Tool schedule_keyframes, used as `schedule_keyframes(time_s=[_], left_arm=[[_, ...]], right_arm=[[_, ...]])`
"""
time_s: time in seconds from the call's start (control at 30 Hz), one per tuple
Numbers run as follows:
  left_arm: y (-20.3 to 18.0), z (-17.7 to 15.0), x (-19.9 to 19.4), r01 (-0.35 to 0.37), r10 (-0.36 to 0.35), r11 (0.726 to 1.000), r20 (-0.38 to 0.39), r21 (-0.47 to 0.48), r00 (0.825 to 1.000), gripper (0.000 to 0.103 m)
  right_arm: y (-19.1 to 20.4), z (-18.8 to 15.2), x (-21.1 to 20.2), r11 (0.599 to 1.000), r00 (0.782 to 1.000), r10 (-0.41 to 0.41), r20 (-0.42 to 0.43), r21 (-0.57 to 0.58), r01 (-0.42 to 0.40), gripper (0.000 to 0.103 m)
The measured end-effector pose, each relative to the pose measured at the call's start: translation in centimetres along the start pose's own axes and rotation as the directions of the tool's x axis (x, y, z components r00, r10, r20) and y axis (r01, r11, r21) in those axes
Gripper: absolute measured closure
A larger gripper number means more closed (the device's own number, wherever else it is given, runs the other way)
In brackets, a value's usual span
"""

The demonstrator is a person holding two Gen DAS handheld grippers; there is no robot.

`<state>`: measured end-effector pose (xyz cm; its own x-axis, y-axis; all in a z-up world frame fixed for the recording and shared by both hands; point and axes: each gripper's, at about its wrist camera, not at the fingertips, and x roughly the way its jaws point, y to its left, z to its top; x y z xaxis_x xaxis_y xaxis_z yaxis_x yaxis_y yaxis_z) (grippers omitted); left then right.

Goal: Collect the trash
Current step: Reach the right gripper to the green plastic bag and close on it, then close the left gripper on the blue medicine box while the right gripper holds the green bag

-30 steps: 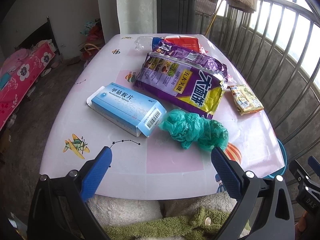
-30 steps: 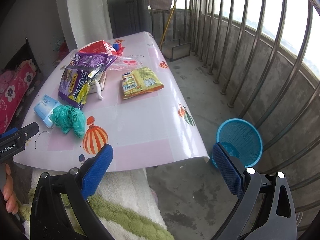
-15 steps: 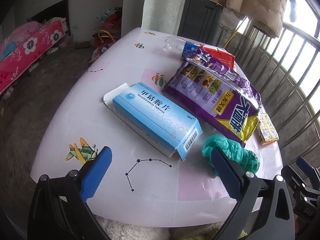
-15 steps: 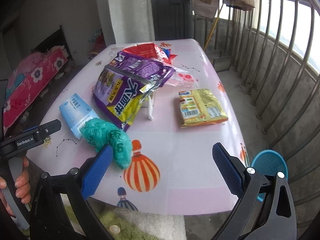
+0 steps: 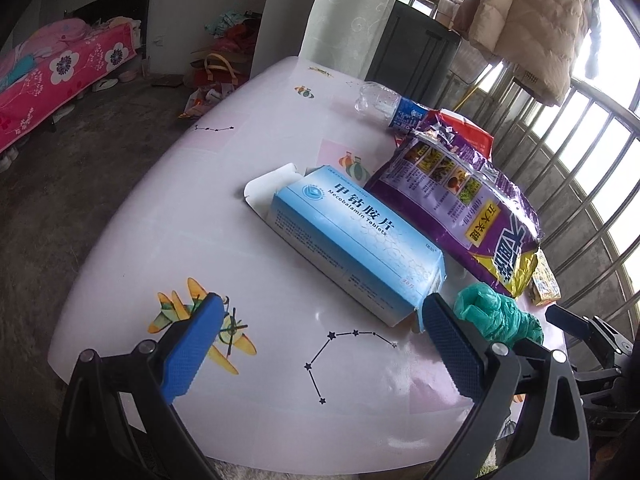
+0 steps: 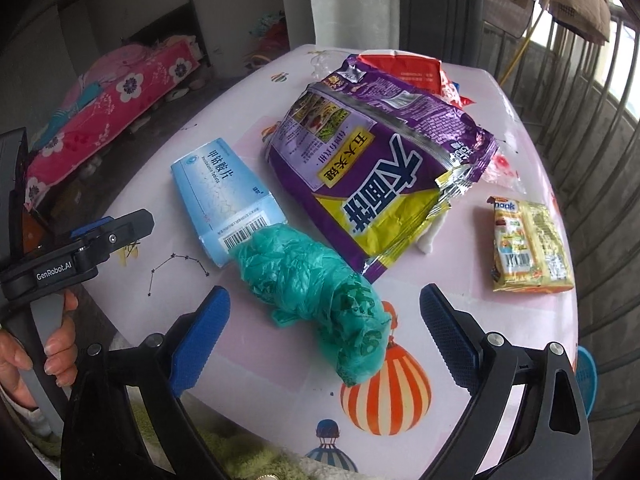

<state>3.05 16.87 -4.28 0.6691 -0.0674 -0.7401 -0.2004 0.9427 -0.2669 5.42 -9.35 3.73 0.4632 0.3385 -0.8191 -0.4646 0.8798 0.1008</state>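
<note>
Left wrist view: compared with one second earlier, the blue tablet box (image 5: pixel 356 244) appeared larger and had shifted from left of centre to the middle of the frame. The crumpled green plastic bag (image 5: pixel 498 314) had shifted from lower centre to the lower right, partly behind the right-hand finger. The left gripper (image 5: pixel 320 344) stood with its fingers spread wide and nothing between the pads. Its right-hand finger (image 5: pixel 450 350) sat just beside the near corner of the box; contact could not be confirmed. The purple snack bag (image 5: pixel 460 204) lay at centre right, with a clear plastic bottle (image 5: pixel 386 106) at upper centre on the white table (image 5: pixel 180 220).

Right wrist view: one second earlier the frame showed the table edge, the floor and a blue basket at lower right. The current frame was filled by the table top, and only a sliver of the basket (image 6: pixel 586 376) remained at the right edge. The green bag (image 6: pixel 316 296) lay at centre, between the fingers of the right gripper (image 6: pixel 324 336) and ahead of their tips. These jaws had just been closing slightly but remained wide apart, untouched by the bag. A yellow wrapper (image 6: pixel 528 244) lay at right. A hand (image 6: pixel 28 344) held the left gripper's handle at lower left.
</note>
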Motion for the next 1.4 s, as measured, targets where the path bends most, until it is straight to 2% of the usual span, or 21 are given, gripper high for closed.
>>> schedule_keyframes(time_s=[0.17, 0.23, 0.3, 0.43, 0.67, 0.93, 1.13, 1.2, 1.27, 1.4], left_arm=[[1.1, 0.0, 0.3, 0.04, -0.04, 0.999, 0.014, -0.019, 0.999, 0.006], [1.5, 0.1, 0.5, 0.043, -0.043, 0.999, 0.011, -0.032, 0.999, 0.006], [1.9, 0.4, 0.5, 0.067, -0.066, 0.997, 0.007, -0.046, 0.998, 0.006], [2.4, 1.3, 0.8, 0.074, -0.074, 0.994, -0.001, -0.078, 0.997, 0.006], [1.7, 3.8, 3.4, 0.045, -0.053, 0.99, -0.058, -0.135, 0.997, 0.006], [-0.6, 5.8, 7.2, -0.101, 0.076, 0.97, -0.12, -0.22, 0.99, 0.006], [-1.7, 6.0, 8.7, -0.15, 0.118, 0.952, -0.132, -0.267, 0.984, 0.006], [-2.2, 6.1, 9.0, -0.17, 0.143, 0.951, -0.121, -0.259, 0.982, 0.006], [-2.6, 6.1, 9.4, -0.176, 0.153, 0.961, -0.116, -0.213, 0.981, 0.006], [-2.3, 5.8, 9.1, -0.143, 0.127, 0.978, -0.109, -0.152, 0.986, 0.006]], right_arm=[[-0.5, -0.2, 1.0, 0.999, 0.998, 0.033, -0.05, 0.016, -0.032, 0.028], [-0.7, -0.4, 1.3, 0.998, 0.996, 0.049, -0.069, 0.035, -0.047, 0.04], [-0.9, -0.4, 1.3, 0.995, 0.993, 0.082, -0.082, 0.061, -0.077, 0.047], [-1.4, -0.9, 0.8, 0.99, 0.991, 0.106, -0.077, 0.096, -0.098, 0.052], [-3.5, -2.4, -0.2, 0.976, 0.99, 0.134, -0.055, 0.18, -0.122, 0.054], [-5.2, -3.1, -0.8, 0.965, 0.991, 0.132, -0.027, 0.234, -0.122, 0.054], [-6.3, -3.7, -1.1, 0.95, 0.988, 0.154, -0.002, 0.276, -0.148, 0.054], [-6.4, -3.7, -1.1, 0.946, 0.987, 0.162, 0.003, 0.286, -0.156, 0.053], [-6.7, -3.8, -1.1, 0.944, 0.986, 0.164, 0.005, 0.29, -0.159, 0.054], [-7.1, -3.9, -1.1, 0.938, 0.985, 0.175, 0.009, 0.301, -0.17, 0.053]])
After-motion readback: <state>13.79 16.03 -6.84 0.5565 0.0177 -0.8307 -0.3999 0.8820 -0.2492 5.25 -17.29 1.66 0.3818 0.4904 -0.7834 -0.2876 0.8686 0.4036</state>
